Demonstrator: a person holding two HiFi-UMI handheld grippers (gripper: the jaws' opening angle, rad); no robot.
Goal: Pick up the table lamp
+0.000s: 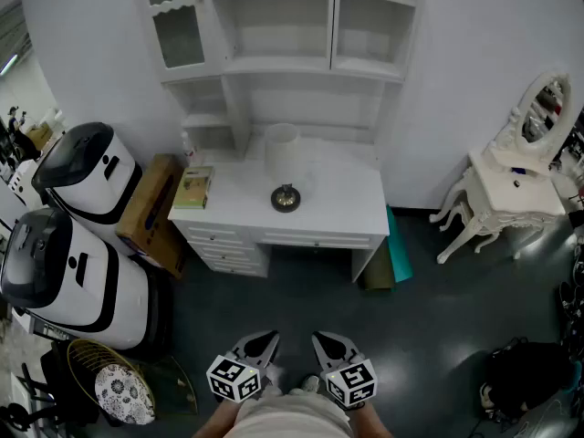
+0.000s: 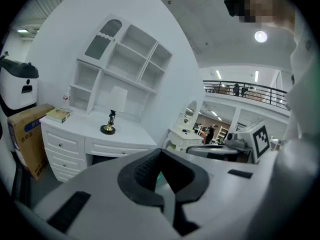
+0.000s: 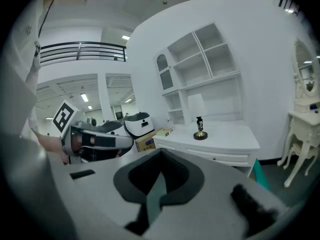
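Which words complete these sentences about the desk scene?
In the head view, the lamp stands on the desk, to the ____ of the book.
The desk's colour is ____.
The left hand-held gripper and the right hand-held gripper are both ____.
Missing words: right; white; shut.

My left claw [image 1: 260, 343] and right claw [image 1: 330, 343]: pale grey shells, black ribbed pads [image 2: 145, 171], each bearing a black-and-white marker cube [image 1: 234, 379]. Pale top [image 1: 283, 420] worn.

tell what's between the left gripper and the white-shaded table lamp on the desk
Head view: bare dark floor, then white desk top, before the table lamp.
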